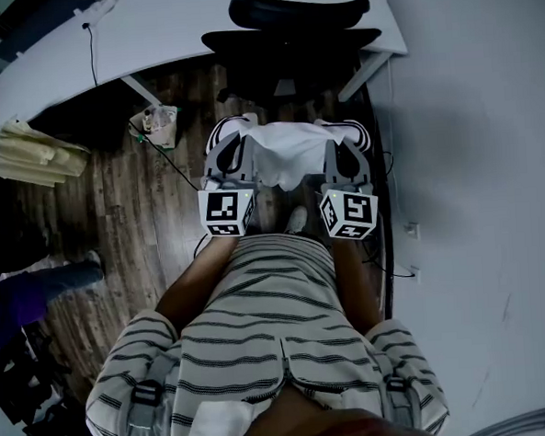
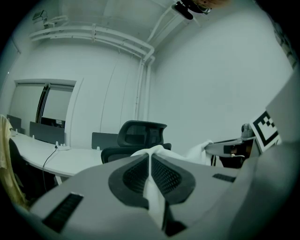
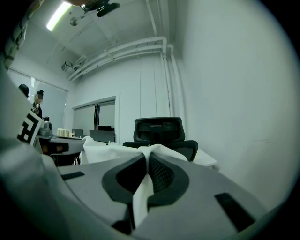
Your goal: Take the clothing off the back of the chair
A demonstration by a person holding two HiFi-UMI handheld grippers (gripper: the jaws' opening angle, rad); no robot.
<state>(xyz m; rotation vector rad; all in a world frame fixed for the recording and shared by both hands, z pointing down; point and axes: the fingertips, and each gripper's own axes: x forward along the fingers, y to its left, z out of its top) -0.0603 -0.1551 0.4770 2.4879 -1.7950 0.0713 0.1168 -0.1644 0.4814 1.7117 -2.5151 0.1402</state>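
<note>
A white piece of clothing (image 1: 290,152) hangs stretched between my two grippers in the head view, in front of me and clear of the chair. My left gripper (image 1: 237,146) is shut on its left edge, and the cloth (image 2: 151,187) shows pinched between the jaws in the left gripper view. On the right edge my right gripper (image 1: 338,149) is shut too, with white cloth (image 3: 143,185) squeezed between its pads. The black office chair (image 1: 291,32) stands beyond the clothing, pushed against the desk; its back (image 3: 158,129) is bare.
A curved white desk (image 1: 150,26) runs across the top of the head view, with a cable on it. A white wall (image 1: 474,200) is close on the right. A pale cloth pile (image 1: 20,154) lies at the left. A person's legs (image 1: 46,282) stand at left on the wooden floor.
</note>
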